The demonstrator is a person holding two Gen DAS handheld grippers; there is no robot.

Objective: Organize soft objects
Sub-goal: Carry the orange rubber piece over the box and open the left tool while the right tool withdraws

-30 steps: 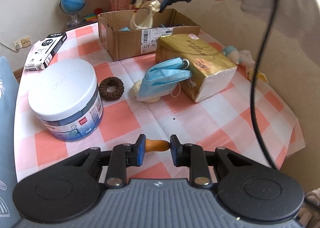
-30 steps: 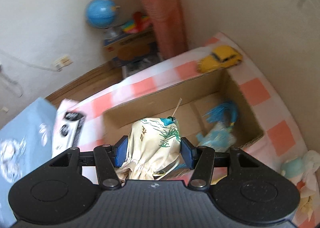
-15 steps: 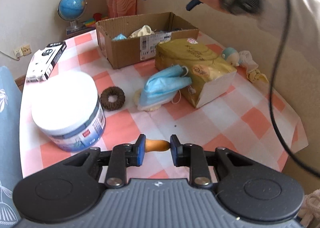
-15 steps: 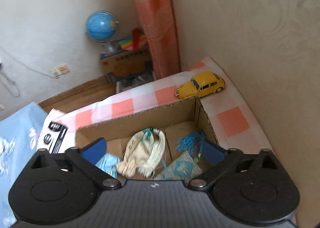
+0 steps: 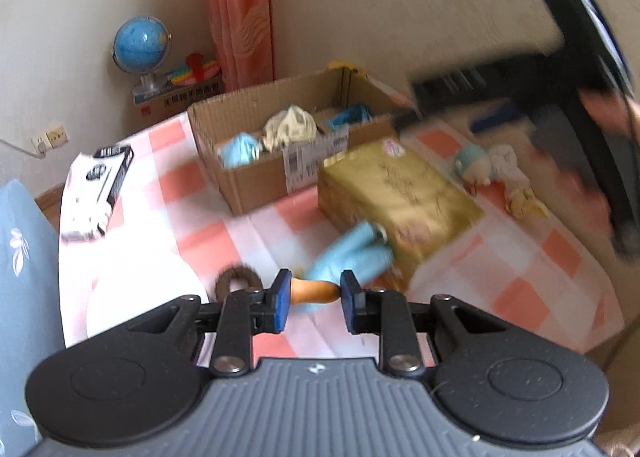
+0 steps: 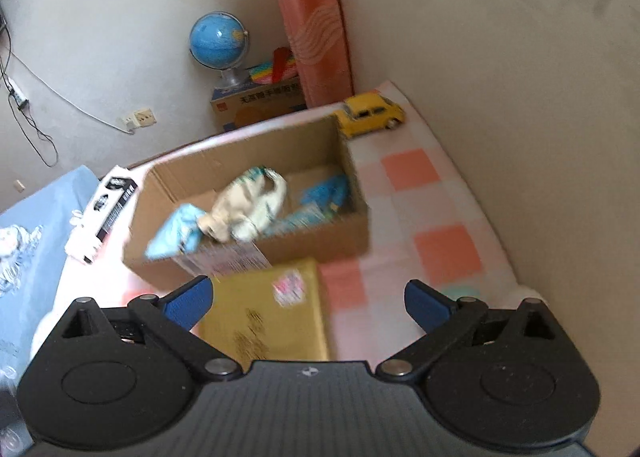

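My left gripper (image 5: pixel 314 289) is shut on a small orange-brown piece (image 5: pixel 316 293) and hangs over the checked cloth, just before the blue face mask (image 5: pixel 352 257) and brown scrunchie (image 5: pixel 236 281). The cardboard box (image 5: pixel 256 181) behind holds a cream drawstring pouch (image 5: pixel 290 127), another blue mask and a blue tasselled item. My right gripper (image 6: pixel 306 289) is wide open with nothing between its fingers, above the gold tissue pack (image 6: pixel 268 313) in front of the box (image 6: pixel 320 245). The pouch (image 6: pixel 248 209) lies inside, loose. In the left wrist view the right gripper is a dark blur at the upper right.
A small doll (image 5: pixel 476 165) and a yellowish rag lie right of the tissue pack (image 5: pixel 400 193). A white tub (image 5: pixel 132 297) stands near left, a black-and-white carton (image 5: pixel 100 185) beyond it. A yellow toy car (image 6: pixel 372 113) sits behind the box. A globe (image 5: pixel 140 45) and a curtain stand by the wall.
The right gripper let go of the cream pouch into the box, opened wide and drew back over the tissue pack. The left gripper rose and moved forward, still holding the orange-brown piece.
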